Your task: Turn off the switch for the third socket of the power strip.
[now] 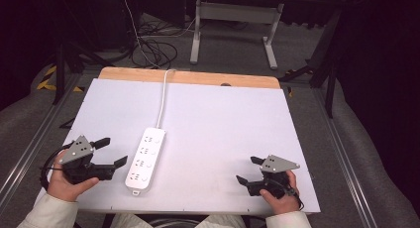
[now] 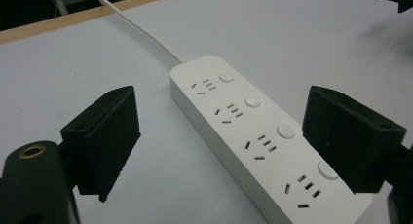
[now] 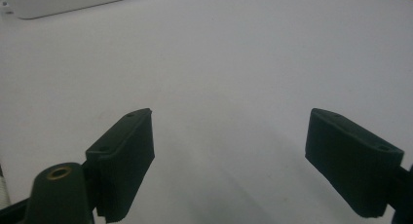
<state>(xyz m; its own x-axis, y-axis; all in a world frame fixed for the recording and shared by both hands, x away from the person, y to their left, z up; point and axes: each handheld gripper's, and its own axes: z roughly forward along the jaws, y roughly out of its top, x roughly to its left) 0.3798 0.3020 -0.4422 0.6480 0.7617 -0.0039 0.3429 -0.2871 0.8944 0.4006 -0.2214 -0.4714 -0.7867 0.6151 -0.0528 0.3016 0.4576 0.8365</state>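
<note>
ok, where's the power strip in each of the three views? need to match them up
High view: power strip lies left of centre on the white table, just right of the left hand-held gripper.
Left gripper view: runs diagonally from centre to lower right, between the open jaws.
Right gripper view: only an end at the top left edge.
Shared landmark: its white cable, seen in the high and left gripper views.

White power strip (image 1: 145, 159) lies flat on the white table (image 1: 223, 124), left of centre, long axis running near-to-far with a slight tilt. Four outlet groups face up, each with a round button (image 2: 253, 101) beside it. Nothing plugged in. Its white cord (image 1: 162, 96) leaves the far end and runs off over the table's wooden far edge.
</note>
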